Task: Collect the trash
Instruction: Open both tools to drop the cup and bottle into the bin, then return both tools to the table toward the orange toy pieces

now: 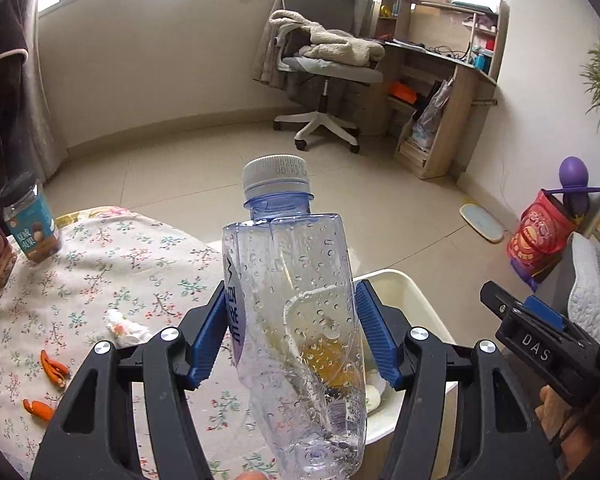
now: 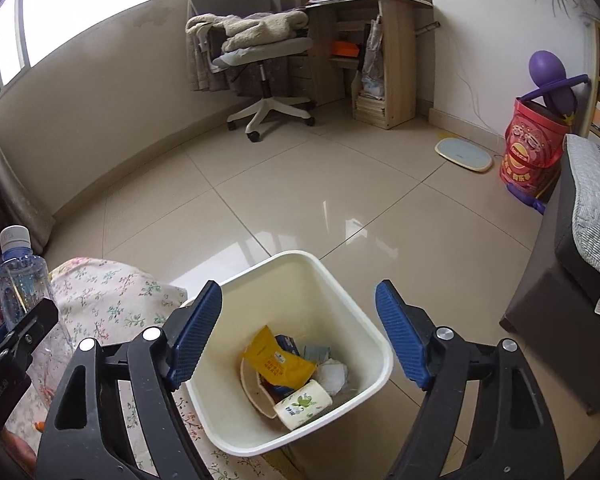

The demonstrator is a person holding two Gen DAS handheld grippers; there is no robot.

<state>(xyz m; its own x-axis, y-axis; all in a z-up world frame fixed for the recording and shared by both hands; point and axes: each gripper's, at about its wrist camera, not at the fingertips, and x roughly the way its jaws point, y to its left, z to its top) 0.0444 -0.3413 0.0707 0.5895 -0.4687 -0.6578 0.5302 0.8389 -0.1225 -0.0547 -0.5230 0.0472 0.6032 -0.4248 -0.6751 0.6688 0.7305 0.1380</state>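
Closest to the left wrist camera, the left gripper (image 1: 290, 330) clamps a crumpled clear plastic bottle (image 1: 296, 320) between its 2 blue pads, which press on the bottle's sides; the white cap (image 1: 275, 174) points up and away, droplets cling inside the wall, and a blue-and-white label runs down one side. Under and to the left of it lies a floral tablecloth (image 1: 100, 280) with a crumpled tissue (image 1: 126, 328), 2 pieces of orange peel (image 1: 54, 368) near the left edge, and 2 snack jars (image 1: 30, 220) standing at the far left corner. Behind the bottle, the rim of a white trash bin (image 1: 404, 284) shows just beside the table edge. From the right wrist view, the right gripper (image 2: 299, 332) hangs over that bin (image 2: 364, 320) with its jaws spread wide and nothing between the pads. The bin stands on the tiled floor (image 2: 300, 180) against the table's corner and holds a yellow packet (image 2: 274, 362), a small printed paper roll (image 2: 304, 402), white crumpled paper (image 2: 334, 374) and a dark blue carton. Same view, at the far left: the bottle (image 2: 20, 280) in the other gripper, above the tablecloth. An office chair (image 2: 260, 52) draped with blankets stands well apart by a wooden desk (image 2: 384, 40).
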